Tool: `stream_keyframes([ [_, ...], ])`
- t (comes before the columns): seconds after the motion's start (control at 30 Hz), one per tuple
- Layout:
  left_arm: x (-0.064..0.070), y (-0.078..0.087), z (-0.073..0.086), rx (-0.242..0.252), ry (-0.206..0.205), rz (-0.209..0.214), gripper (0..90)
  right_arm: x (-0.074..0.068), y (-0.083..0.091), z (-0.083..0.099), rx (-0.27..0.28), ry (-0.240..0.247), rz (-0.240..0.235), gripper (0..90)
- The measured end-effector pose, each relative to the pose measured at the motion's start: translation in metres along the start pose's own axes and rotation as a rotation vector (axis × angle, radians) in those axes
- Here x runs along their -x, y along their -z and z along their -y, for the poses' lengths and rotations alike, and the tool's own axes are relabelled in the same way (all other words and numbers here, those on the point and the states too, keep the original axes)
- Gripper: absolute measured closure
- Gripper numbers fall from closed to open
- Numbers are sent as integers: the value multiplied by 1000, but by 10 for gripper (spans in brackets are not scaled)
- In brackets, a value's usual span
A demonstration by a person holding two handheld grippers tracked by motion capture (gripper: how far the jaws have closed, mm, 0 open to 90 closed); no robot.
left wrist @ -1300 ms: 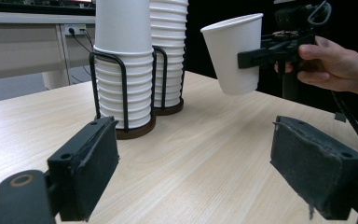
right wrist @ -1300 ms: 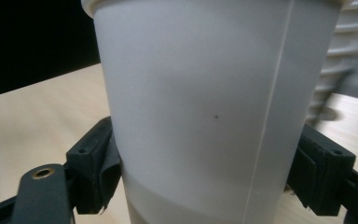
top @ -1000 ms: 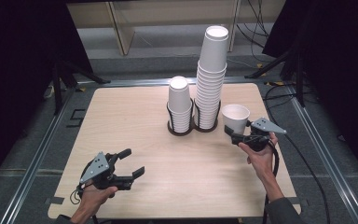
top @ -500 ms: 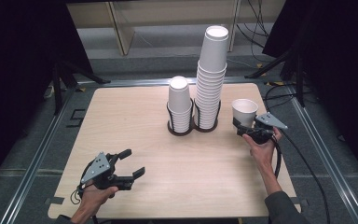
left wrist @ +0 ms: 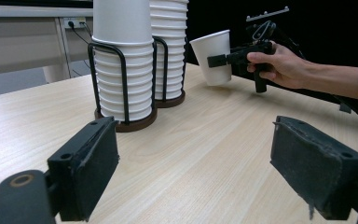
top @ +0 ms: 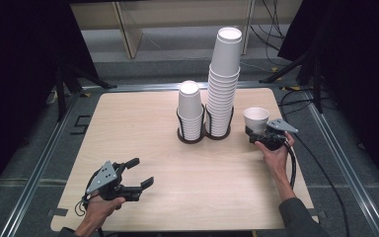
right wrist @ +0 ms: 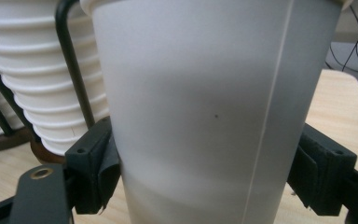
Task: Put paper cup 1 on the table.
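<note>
High view: table (top: 128,123) carries 2 cup stacks (top: 222,84) in wire holders. Right gripper (top: 257,134), arm extended, pinches 1 paper cup (top: 256,118) just right of the stacks, nearer them than 0.5 s ago. Left gripper (top: 137,180) hovers spread near the front edge, unchanged.

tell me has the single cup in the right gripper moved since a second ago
Yes. In the high view the single cup, clamped in the right gripper, sits slightly farther right from the tall stack than a second ago, though left of its half-second-ago spot.
</note>
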State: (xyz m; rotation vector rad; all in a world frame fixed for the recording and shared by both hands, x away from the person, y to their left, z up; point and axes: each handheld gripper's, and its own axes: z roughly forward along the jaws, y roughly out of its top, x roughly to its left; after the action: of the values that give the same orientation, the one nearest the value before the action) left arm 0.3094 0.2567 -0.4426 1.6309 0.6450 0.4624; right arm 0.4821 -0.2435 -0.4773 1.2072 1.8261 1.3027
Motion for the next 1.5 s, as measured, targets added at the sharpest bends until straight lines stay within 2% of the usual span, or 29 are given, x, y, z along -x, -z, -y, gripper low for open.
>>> stream_keyframes([
  [0.07, 0, 0, 0, 0, 1, 0, 145, 2, -1, 1, -20, 10, -20, 207],
  [0.13, 0, 1, 0, -1, -1, 1, 145, 1, -1, 3, -24, 16, -6, 206],
  [0.23, 0, 1, -1, 1, -3, 3, 145, 2, 1, 3, -28, 1, -4, 205],
  [0.27, 0, 1, -1, 1, -4, 3, 145, 0, 2, 3, -36, -28, -18, 204],
  [0.3, 0, 1, -1, 2, 1, 3, 145, 0, 3, 4, -38, -29, -18, 204],
  [0.37, 0, 1, -1, 2, 1, 3, 145, 3, 6, 3, -46, 5, -12, 203],
  [0.43, 0, 1, -1, 1, -1, 4, 145, -1, 9, 4, -68, -20, -15, 201],
  [0.47, 0, 1, -1, 0, -1, 4, 145, 1, 9, 4, -63, 6, -15, 199],
  [0.6, 0, -1, 0, 24, 3, 17, 145, 2, 11, 5, -91, 17, -18, 191],
  [0.73, 0, 1, -1, 1, 1, 6, 145, 1, 12, 7, -130, -1, -13, 152],
  [0.77, 0, 1, -1, 1, 1, 6, 145, -3, 12, 8, -143, -43, -12, 155],
  [0.83, 0, 1, -1, 1, 2, 6, 145, -2, 15, 8, -164, -45, -13, 154],
  [0.87, 0, 1, -1, 0, 1, 6, 145, -2, 16, 8, -153, -32, -14, 155],
  [0.9, 0, 1, -1, -1, 1, 7, 145, -3, 19, 7, -176, -50, -24, 155],
  [0.93, 0, 0, 0, 6, 1, 11, 145, -1, 21, 7, -174, -20, -21, 155],
  [0.97, 0, 1, -1, -4, 0, 8, 145, -3, 25, 8, -194, -59, -25, 155],
  [1.0, 0, 1, -1, -5, 1, 7, 145, -3, 27, 9, -185, -59, -25, 154],
  [1.03, 0, 1, -1, -5, 1, 6, 145, 0, 30, 9, -197, -12, -28, 155],
  [1.07, 0, 1, -1, -7, 0, 3, 145, -3, 34, 11, -222, -62, -31, 156],
  [1.13, -1, 1, 0, -11, 0, 1, 145, -3, 42, 12, -240, -61, -27, 155],
  [1.17, -1, 1, 0, -14, -4, 1, 145, 0, 45, 13, -220, -24, -31, 155],
  [1.2, 0, 0, 0, -12, 1, 3, 145, 0, 50, 12, -224, -38, -41, 155],
  [1.23, -1, -2, 1, 6, 4, 13, 145, -4, 54, 13, -216, -86, -15, 155],
  [1.27, 0, 0, 0, -22, -2, -1, 145, -3, 61, 10, -231, -89, -19, 155],
  [1.3, -1, 0, 1, -29, -3, -3, 145, -2, 64, 10, -202, -68, -18, 155],
  [1.33, -1, 0, 1, -34, -7, -3, 145, -3, 69, 8, -198, -97, -13, 155],
  [1.37, -1, -2, 1, -23, -6, 2, 145, -4, 74, 7, -179, -97, -15, 155],
  [1.4, -1, -3, 2, -12, 2, 9, 145, -2, 77, 6, -159, -60, -2, 155],
  [1.5, -1, -2, 2, -48, -8, -2, 145, -5, 88, 0, -134, -76, -9, 156],
])
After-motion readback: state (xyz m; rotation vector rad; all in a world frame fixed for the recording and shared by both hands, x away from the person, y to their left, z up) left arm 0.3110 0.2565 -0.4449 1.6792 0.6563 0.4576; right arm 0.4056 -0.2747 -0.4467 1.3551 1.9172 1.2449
